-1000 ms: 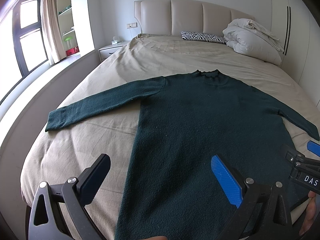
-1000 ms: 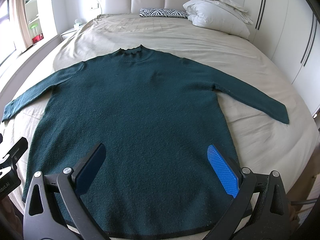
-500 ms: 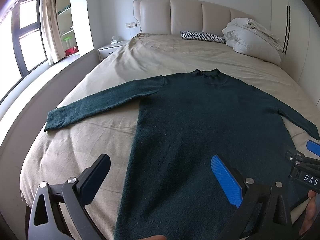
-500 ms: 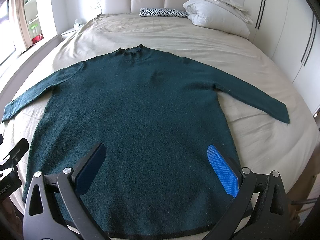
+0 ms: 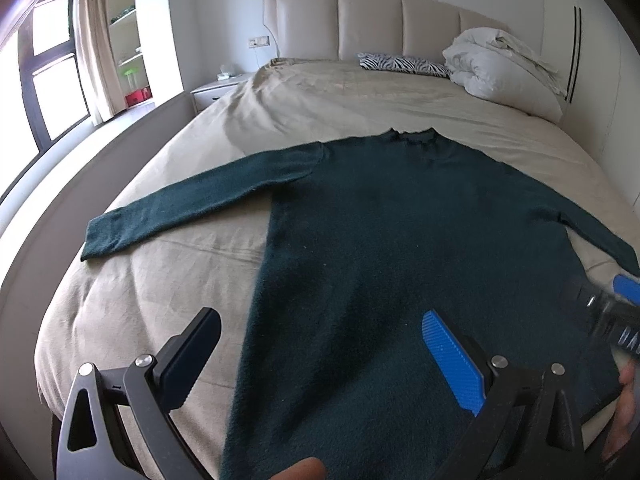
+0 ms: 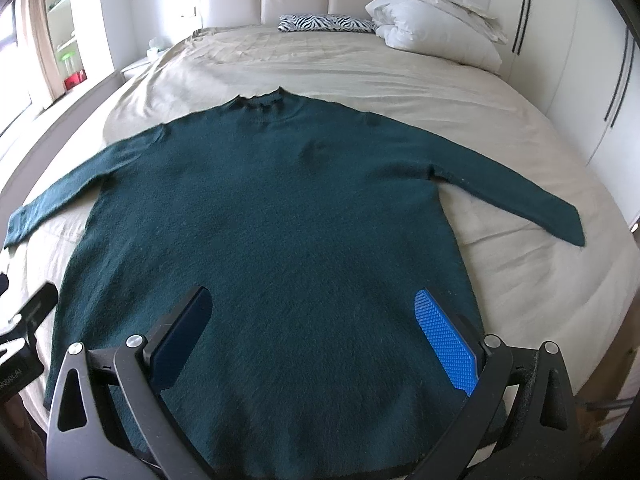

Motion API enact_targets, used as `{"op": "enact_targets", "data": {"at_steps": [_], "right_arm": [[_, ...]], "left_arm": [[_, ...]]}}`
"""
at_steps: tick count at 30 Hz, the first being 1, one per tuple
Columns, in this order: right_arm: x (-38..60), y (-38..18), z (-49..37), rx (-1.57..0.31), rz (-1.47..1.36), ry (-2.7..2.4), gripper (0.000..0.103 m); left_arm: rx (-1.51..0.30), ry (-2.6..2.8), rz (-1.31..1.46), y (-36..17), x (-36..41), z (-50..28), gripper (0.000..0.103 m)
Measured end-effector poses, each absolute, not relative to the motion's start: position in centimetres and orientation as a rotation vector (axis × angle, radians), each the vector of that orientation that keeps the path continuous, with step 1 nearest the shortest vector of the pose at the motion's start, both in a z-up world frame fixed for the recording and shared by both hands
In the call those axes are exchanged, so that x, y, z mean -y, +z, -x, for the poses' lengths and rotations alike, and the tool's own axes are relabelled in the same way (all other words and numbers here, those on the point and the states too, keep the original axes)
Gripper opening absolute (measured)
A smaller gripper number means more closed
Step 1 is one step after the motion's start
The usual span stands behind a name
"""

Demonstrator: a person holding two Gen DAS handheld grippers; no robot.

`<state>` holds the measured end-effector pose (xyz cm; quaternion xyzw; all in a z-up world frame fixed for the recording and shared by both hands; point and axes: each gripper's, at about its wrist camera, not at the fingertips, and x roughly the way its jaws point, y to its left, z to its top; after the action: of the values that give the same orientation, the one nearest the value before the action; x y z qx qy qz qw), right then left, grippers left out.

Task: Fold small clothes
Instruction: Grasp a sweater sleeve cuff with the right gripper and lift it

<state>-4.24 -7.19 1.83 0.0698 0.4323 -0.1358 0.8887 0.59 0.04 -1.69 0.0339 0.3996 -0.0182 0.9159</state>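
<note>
A dark green long-sleeved sweater (image 5: 400,232) lies flat on the beige bed, collar toward the headboard, both sleeves spread out; it also shows in the right wrist view (image 6: 280,220). My left gripper (image 5: 320,344) is open and empty above the sweater's lower left edge. My right gripper (image 6: 312,328) is open and empty above the hem's middle. The right gripper's blurred tip shows at the left wrist view's right edge (image 5: 616,308). The left gripper's tip shows at the right wrist view's left edge (image 6: 28,316).
The bed (image 5: 180,280) has a padded headboard (image 5: 360,24), a zebra-print pillow (image 6: 328,23) and a bundled white duvet (image 6: 436,28) at the far end. A nightstand (image 5: 216,90) and a window stand at the left, wardrobes at the right.
Both grippers have shifted slightly, so the sweater sits a little differently in each view. The right gripper's tip is now blurred. The sweater has not moved.
</note>
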Motion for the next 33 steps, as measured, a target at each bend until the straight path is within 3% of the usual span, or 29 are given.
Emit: {"op": "enact_targets", "data": {"at_steps": [6,12,14,16,19,26,29,31,33], "right_arm": [[18.3,1.8,5.1,-0.795,-0.457,-0.347,0.103],[35.0,-1.4,8.7,-0.622,-0.897,-0.514,0.103],[39.9,-3.5,10.5,-0.57,-1.044,-0.581,0.1],[43.8,-5.5,11.8,-0.521,-1.163,-0.614,0.091],[47.8,-7.6,12.8,-0.494,-1.246,-0.664,0.083],[52.6,-9.6,12.1,-0.415,-1.271,-0.682,0.078],[54.3,-10.0,10.8,-0.433,-1.243,-0.691,0.06],[55.6,-9.7,9.5,-0.461,-1.215,-0.71,0.036],[56.4,-9.4,8.7,-0.489,-1.191,-0.726,0.027]], "left_arm": [[-0.833,-0.06,-0.214,-3.4,2.6,-1.5,0.103],[-0.896,-0.12,-0.146,-4.5,3.6,-3.9,0.103],[-0.884,-0.139,-0.099,-4.7,3.7,-4.8,0.103],[-0.862,-0.148,-0.079,-4.8,4.0,-5.7,0.103],[-0.908,-0.123,-0.128,-5.4,5.2,-7.3,0.103],[-0.967,-0.122,-0.054,-6.1,5.8,-10.5,0.103],[-0.998,-0.197,0.01,-6.5,6.1,-11.9,0.103],[-1.017,-0.23,0.065,-6.8,5.9,-12.9,0.1],[-1.03,-0.261,0.12,-7.1,5.7,-13.8,0.098]]}}
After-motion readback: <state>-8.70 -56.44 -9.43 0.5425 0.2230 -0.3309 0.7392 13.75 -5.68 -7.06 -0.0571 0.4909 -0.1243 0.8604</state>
